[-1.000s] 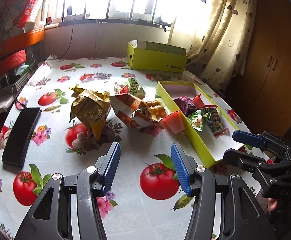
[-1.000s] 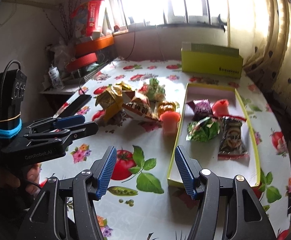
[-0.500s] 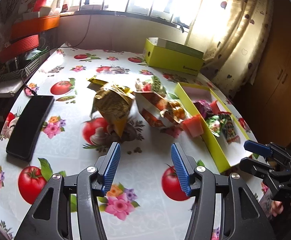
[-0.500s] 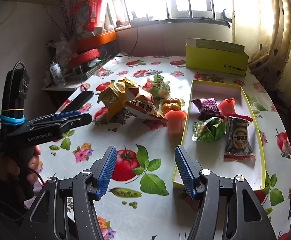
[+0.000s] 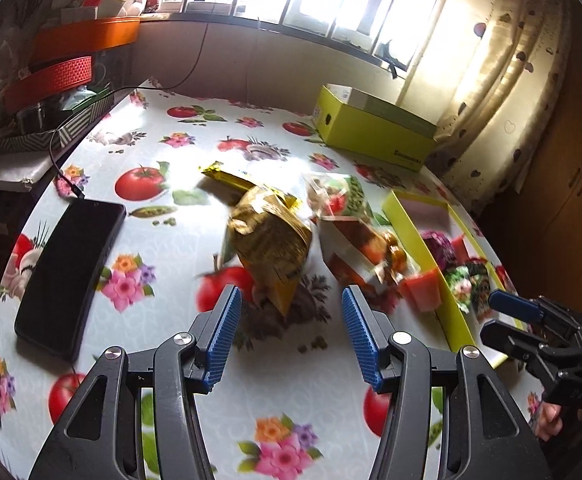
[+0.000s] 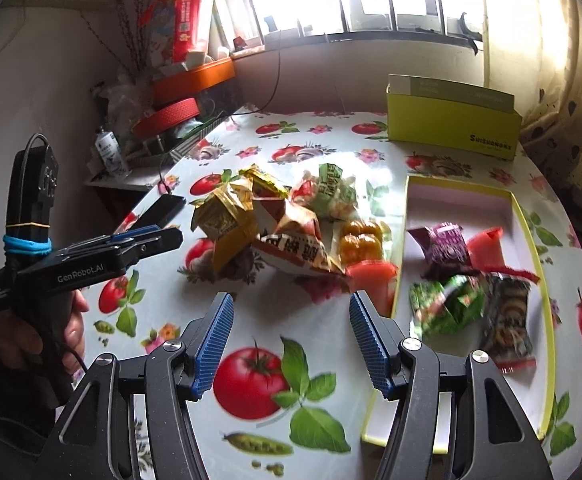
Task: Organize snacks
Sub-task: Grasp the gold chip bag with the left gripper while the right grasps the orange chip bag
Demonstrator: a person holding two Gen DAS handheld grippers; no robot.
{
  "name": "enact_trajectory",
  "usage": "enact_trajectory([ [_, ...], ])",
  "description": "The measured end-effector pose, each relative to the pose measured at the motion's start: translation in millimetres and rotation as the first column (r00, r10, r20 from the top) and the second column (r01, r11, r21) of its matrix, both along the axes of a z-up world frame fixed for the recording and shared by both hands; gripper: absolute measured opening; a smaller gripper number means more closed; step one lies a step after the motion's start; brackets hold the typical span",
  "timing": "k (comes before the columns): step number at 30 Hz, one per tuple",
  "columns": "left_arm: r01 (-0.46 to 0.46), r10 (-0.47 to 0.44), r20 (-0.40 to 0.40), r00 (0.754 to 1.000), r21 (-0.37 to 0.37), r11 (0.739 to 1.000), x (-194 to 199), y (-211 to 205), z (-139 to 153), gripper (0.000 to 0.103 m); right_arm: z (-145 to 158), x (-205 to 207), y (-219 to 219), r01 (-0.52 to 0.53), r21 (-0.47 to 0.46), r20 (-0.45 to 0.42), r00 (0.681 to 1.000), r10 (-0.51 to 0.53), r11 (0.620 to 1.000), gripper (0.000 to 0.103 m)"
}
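On the far left of the bench (image 5: pixel 323 416), which wears a cloth printed with tomatoes and flowers, one black phone (image 5: pixel 71 276) lies flat with a cable plugged into its far end. The left gripper (image 5: pixel 289 334) hovers over the near bench, its blue-padded jaws standing wide apart with nothing between them; seen from the right wrist, its black body reads "GenRobot.AI", and a hand (image 6: pixel 31 332) grips its handle.

Right of the phone, in the middle of the bench, sits the loose pile of snacks. Its leftmost piece is a gold crinkled packet (image 5: pixel 269 240), just beyond the left jaws. Next come a white-and-orange packet (image 6: pixel 295 240) with large printed characters too blurred to read, a clear bag with a green label (image 6: pixel 329 192) behind it, a clump of orange sweets (image 6: pixel 361 240), and one red jelly cup (image 6: pixel 371 280) touching the tray's outer wall.

The right gripper (image 6: pixel 291 340) hangs above the near bench beside the tray, jaws spread open and empty.

The shallow yellow-green tray (image 6: pixel 529 240) holds four snacks: a purple packet (image 6: pixel 445 246), a red cup (image 6: pixel 487 248), a green packet (image 6: pixel 447 310) and a dark packet with a swirl picture (image 6: pixel 509 320).

At the far right stands one yellow-green box (image 6: pixel 451 124) printed "SUISUNONGS", as best it reads.
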State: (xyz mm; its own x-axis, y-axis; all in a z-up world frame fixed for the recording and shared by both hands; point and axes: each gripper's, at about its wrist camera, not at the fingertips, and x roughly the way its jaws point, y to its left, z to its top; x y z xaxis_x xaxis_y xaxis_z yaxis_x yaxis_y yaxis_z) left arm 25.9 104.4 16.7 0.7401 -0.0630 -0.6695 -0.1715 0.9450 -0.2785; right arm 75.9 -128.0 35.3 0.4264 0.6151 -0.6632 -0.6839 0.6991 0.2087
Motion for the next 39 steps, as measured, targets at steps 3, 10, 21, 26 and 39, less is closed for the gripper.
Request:
enact_trajectory([
  [3, -0.012, 0.012, 0.002, 1.000, -0.006, 1.000, 11, 10, 1, 0.055, 0, 12, 11, -0.003, -0.007, 0.000, 1.000, 0.003, 1.000, 0.060],
  [10, -0.025, 0.025, 0.003, 1.000, -0.037, 0.999, 36, 28, -1, 0.060, -3, 38, 28, 0.002, -0.020, -0.020, 1.000, -0.002, 1.000, 0.060],
  [21, -0.017, 0.014, -0.035, 0.999, -0.077, 0.997, 74, 40, -19, 0.062, -22, 77, 54, 0.016, -0.050, -0.081, 0.997, -0.020, 0.999, 0.060],
  [26, -0.004, -0.001, -0.048, 0.999, -0.115, 0.993, 82, 44, -29, 0.066, -33, 89, 65, 0.008, -0.056, -0.122, 0.992, -0.014, 0.998, 0.060],
  [39, 0.064, -0.080, -0.093, 0.992, -0.165, 0.984, 91, 31, -51, 0.070, -51, 94, 81, -0.029, -0.077, -0.186, 0.982, 0.014, 0.997, 0.048],
])
